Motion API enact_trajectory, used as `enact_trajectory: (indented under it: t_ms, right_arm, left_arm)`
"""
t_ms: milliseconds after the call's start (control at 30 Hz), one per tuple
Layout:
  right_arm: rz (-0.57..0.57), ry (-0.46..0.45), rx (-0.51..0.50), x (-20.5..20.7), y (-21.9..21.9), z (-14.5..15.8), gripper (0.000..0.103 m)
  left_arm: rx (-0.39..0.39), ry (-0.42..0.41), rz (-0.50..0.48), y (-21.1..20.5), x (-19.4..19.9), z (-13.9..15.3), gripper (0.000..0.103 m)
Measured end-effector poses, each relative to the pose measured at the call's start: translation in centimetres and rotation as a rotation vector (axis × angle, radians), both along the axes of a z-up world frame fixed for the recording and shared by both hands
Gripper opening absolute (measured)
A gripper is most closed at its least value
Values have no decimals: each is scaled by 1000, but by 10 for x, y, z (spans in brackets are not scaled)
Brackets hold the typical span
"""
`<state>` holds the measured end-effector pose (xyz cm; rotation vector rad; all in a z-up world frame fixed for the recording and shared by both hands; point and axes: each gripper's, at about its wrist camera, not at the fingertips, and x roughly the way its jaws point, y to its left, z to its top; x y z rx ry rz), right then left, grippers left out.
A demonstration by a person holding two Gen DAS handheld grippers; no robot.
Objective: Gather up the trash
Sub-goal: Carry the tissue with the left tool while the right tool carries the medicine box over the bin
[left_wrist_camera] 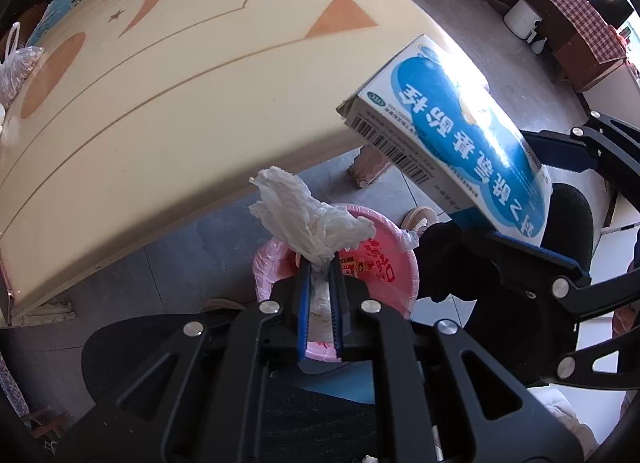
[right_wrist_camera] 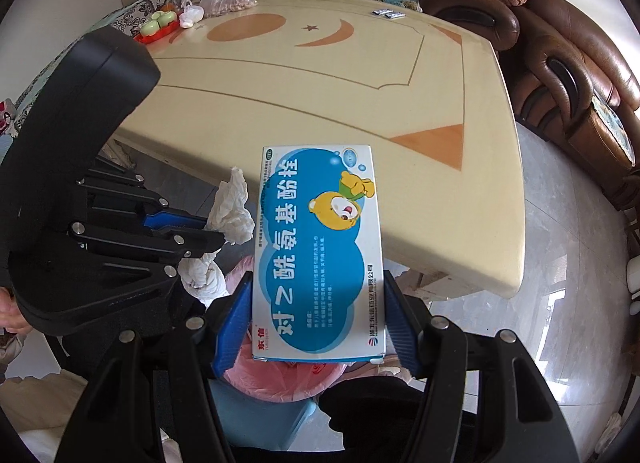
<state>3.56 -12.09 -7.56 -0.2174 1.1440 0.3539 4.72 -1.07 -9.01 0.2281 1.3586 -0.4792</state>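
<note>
Here: left gripper (left_wrist_camera: 320, 259) jaws clamp crumpled white tissue (left_wrist_camera: 308, 219); right gripper (right_wrist_camera: 318, 323) jaws grip blue-white medicine box (right_wrist_camera: 316, 255).

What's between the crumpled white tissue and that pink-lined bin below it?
Nothing: in the left wrist view the crumpled white tissue, pinched in the left hand-held gripper, hangs in open air above the pink-lined bin.

Right gripper (right_wrist_camera: 320, 327) clamps a blue-and-white medicine box (right_wrist_camera: 318, 247) by its long edges above the pink-lined bin (right_wrist_camera: 280, 379), while left gripper (right_wrist_camera: 218, 233) beside it pinches crumpled white tissue (right_wrist_camera: 234, 209), cream table (right_wrist_camera: 320, 103) behind.
</note>
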Motion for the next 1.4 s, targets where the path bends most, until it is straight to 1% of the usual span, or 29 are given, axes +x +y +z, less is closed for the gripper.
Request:
enact_trajectory:
  t_ms: [133, 467, 633, 767, 1067, 1300, 1400]
  right_arm:
    - [0, 23, -2, -8, 1, -14, 60]
    - [-2, 86, 5, -17, 4, -48, 60]
    - [-3, 116, 1, -13, 3, -64, 60]
    - [-1, 138, -3, -20, 7, -78, 60]
    - [-4, 243, 3, -17, 9, -131, 60]
    - [-22, 315, -10, -13, 11, -170, 60]
    - [-28, 345, -14, -8, 13, -186, 60]
  left_arm:
    - [4, 21, 2, 2, -7, -16, 10]
    - [45, 49, -13, 2, -19, -50, 10]
    - [59, 73, -19, 2, -21, -67, 10]
    - [61, 104, -16, 3, -22, -83, 10]
    - [81, 168, -25, -3, -14, -117, 10]
    - [84, 238, -12, 2, -2, -150, 10]
    - [88, 264, -7, 6, 1, -169, 10]
